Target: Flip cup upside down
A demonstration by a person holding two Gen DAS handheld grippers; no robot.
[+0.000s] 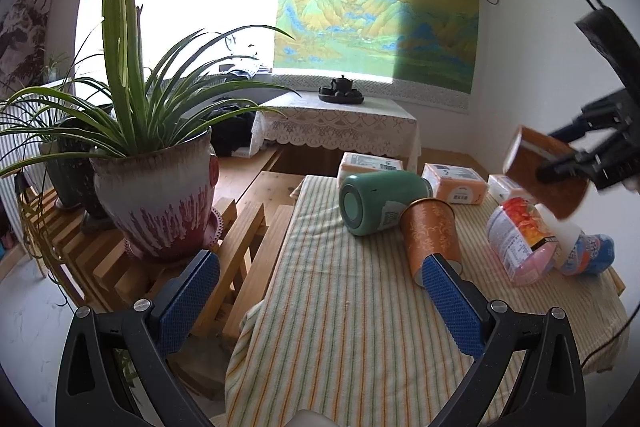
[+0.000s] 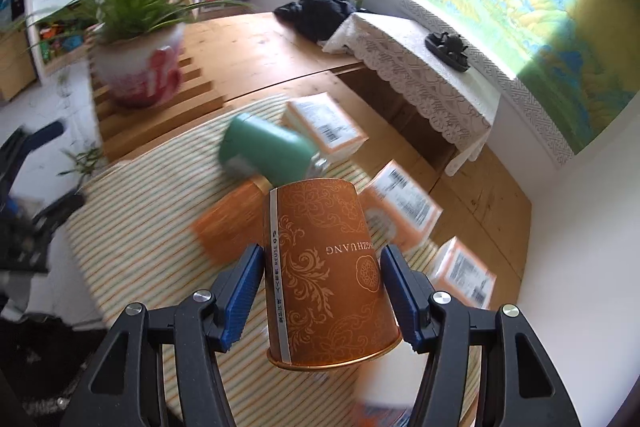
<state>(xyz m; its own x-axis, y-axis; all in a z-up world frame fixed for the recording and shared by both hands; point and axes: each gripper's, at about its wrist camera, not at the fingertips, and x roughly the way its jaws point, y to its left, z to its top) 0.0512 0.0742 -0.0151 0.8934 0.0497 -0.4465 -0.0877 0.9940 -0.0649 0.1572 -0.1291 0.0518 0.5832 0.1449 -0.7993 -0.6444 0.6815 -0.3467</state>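
From the left wrist view, the left gripper (image 1: 320,299) hangs open over the near edge of the striped cloth (image 1: 340,327). A second orange cup (image 1: 430,239) already stands upside down mid-cloth beside a green bottle (image 1: 376,203). The right gripper (image 1: 560,167) holds the cup (image 1: 548,175) aloft over the right edge.

From the right wrist view, the cup (image 2: 324,267), orange paper with scrollwork, sits clamped by its sides, rim toward the camera. It looks light and crushable; a gentle mid-wall hold suits.
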